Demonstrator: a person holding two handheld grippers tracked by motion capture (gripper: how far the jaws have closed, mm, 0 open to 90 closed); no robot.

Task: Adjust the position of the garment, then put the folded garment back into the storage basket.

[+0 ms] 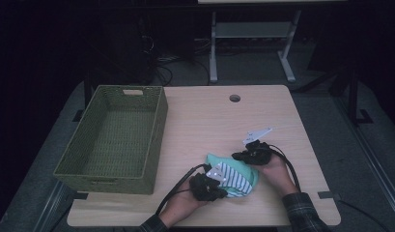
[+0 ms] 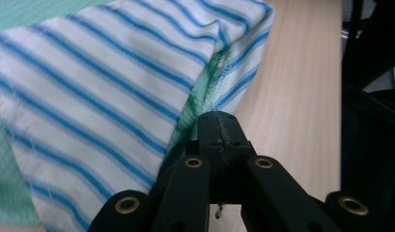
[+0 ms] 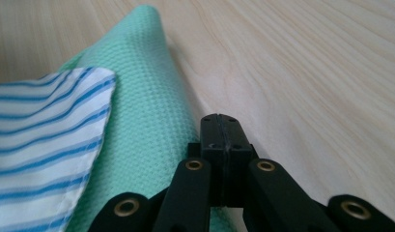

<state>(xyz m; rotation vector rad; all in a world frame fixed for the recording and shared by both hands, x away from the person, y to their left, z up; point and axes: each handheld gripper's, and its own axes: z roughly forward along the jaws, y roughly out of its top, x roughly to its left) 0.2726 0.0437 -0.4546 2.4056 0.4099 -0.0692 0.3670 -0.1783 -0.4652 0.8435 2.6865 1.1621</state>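
**Both my grippers pinched on the folded cloth near the table's front edge**

Nearest to me, my left gripper (image 1: 219, 186) sits low at the front of the wooden table (image 1: 204, 121), its jaws pressed flat together. In the left gripper view a thin edge of the cloth (image 2: 89, 96) runs into the seam between them, where green weave meets the white, blue-striped side, so I hold the fabric there by its near end.

Just beyond and to the right, my right gripper (image 1: 237, 156) is likewise closed tight. In the right gripper view its jaws meet at the edge of the mint-green waffle side of the cloth; whether fabric is really caught between them I cannot tell.

The cloth lies between my two grippers on the right half of the table, folded into a small bundle, striped face up with green showing around it.

Farther off to the left stands a green woven basket (image 1: 159, 125), well apart from the cloth. At the table's far edge is a round cable hole (image 1: 234, 98).
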